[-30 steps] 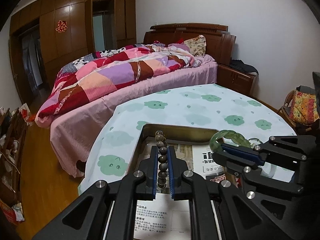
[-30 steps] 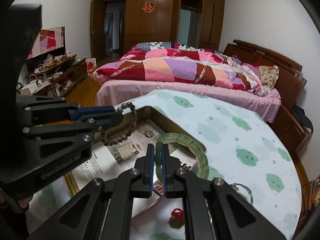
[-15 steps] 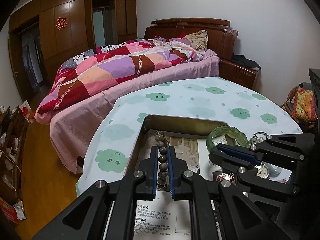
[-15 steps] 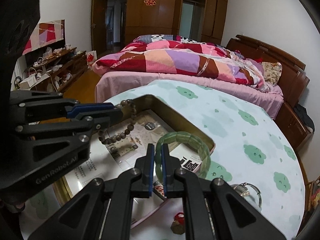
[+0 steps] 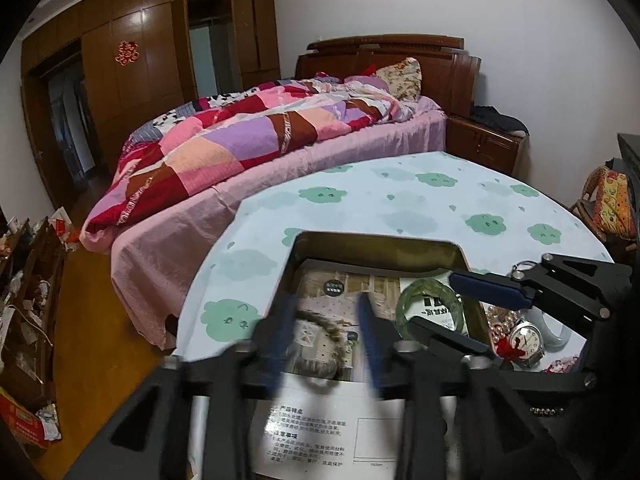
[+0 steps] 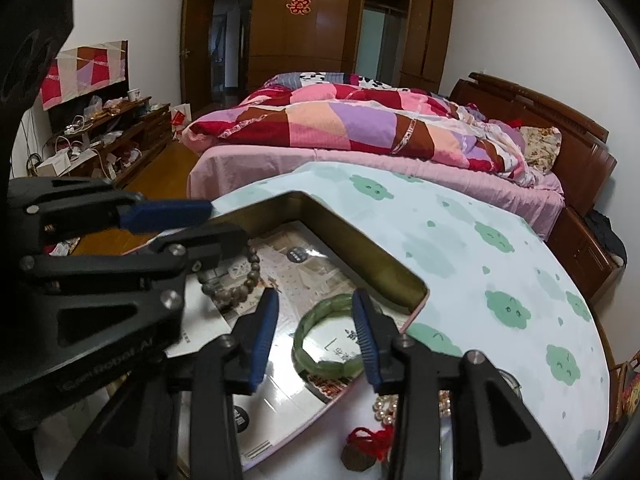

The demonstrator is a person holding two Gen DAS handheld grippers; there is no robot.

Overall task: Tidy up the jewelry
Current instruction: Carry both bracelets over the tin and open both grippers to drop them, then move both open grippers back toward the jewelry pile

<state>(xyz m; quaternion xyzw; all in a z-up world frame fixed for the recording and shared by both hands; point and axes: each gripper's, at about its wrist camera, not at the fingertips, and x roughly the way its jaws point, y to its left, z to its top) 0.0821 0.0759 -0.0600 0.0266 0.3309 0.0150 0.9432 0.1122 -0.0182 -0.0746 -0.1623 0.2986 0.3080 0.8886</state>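
Observation:
A shallow metal tin [image 5: 372, 242] [image 6: 372, 268] lined with printed paper sits on the round table. A brown bead bracelet [image 5: 316, 368] [image 6: 236, 288] lies in it, below my open left gripper [image 5: 324, 320], which is blurred. A green jade bangle [image 5: 432, 312] [image 6: 330, 340] lies flat in the tin, between the spread fingers of my open right gripper [image 6: 316, 316]. Neither gripper holds anything.
Beside the tin on the cloud-print tablecloth [image 5: 420, 204] lie a wristwatch [image 5: 528, 340], a pearl string [image 6: 386, 404], a red-tasselled charm [image 6: 366, 446] and a metal ring [image 5: 524, 268]. A bed [image 5: 260, 140] stands beyond the table's far edge. A cluttered low cabinet [image 6: 100, 140] stands at left.
Both grippers have opened. The bead bracelet dropped from the left gripper into the tin, and the jade bangle dropped from the right gripper and now lies flat in the tin.

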